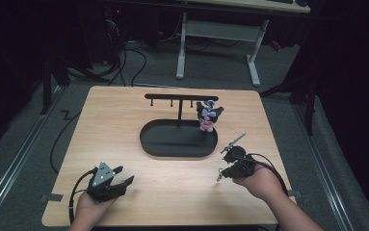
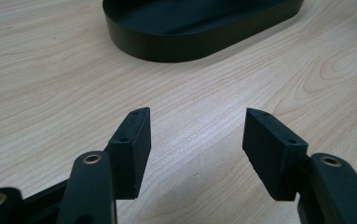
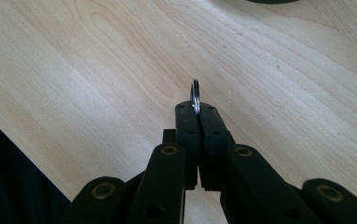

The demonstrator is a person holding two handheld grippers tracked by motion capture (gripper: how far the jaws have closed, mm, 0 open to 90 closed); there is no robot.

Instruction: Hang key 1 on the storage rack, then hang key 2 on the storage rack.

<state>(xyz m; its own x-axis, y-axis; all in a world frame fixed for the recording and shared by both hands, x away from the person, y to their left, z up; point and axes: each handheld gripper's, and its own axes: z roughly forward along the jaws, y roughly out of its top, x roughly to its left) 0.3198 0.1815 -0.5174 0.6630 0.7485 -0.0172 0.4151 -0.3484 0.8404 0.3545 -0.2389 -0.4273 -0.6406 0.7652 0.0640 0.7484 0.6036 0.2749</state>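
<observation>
One wooden table (image 1: 124,125). One black oval tray (image 1: 172,147) with one T-shaped hook stand (image 1: 180,98) set in it; one plush keychain figure (image 1: 207,116) is hung at the stand's right end. Left gripper (image 2: 197,135): jaws spread, nothing held. Right gripper (image 3: 197,112): jaws pressed together, one metal key ring (image 3: 195,95) pinched edge-on at the tips, above bare tabletop right of the tray.

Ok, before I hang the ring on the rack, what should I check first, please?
1. Ring pinched in right gripper: ok, jaws shut on it.
2. Ring's loop sticks out past the jaws: ok.
3. Free hook on rack: ok, the hooks left of the toy look bare.
4. Left gripper out of the way: ok, open, short of the tray.
5. Whether anything dangles from the ring: cannot tell.
</observation>
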